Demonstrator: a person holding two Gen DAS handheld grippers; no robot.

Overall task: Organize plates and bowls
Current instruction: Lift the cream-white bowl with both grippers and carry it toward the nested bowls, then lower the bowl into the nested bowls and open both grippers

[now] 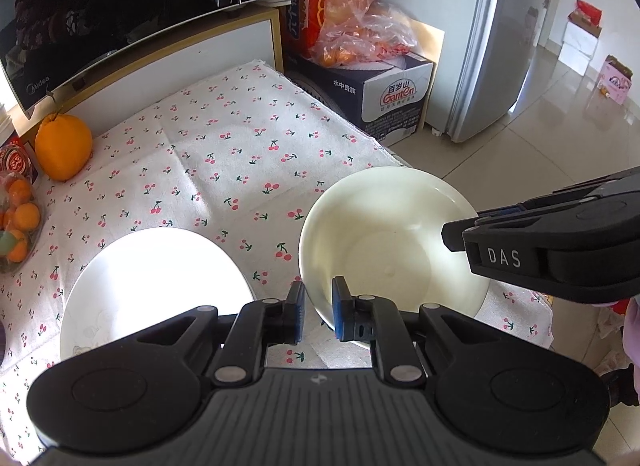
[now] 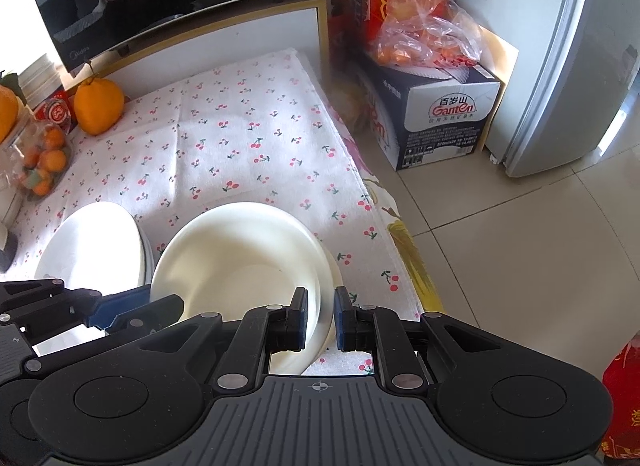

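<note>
A deep cream bowl [image 1: 392, 234] sits at the right side of the cherry-print tablecloth [image 1: 208, 153], close to the table's edge. My left gripper [image 1: 318, 308] is shut on the bowl's near-left rim, one pad inside and one outside. My right gripper [image 2: 321, 316] is shut on the right rim of the same bowl [image 2: 240, 258]; its black tip [image 1: 454, 234] reaches over that rim in the left wrist view. A white plate [image 1: 156, 286] lies just left of the bowl, and in the right wrist view the plate [image 2: 92, 250] looks stacked on others.
A large orange [image 1: 63, 145] and a tub of small oranges [image 1: 16, 209] stand at the back left below a black microwave [image 1: 100, 5]. Right of the table are a water carton [image 1: 384, 101], a bag of oranges [image 1: 360, 33], a fridge [image 1: 500, 25] and tiled floor [image 2: 520, 266].
</note>
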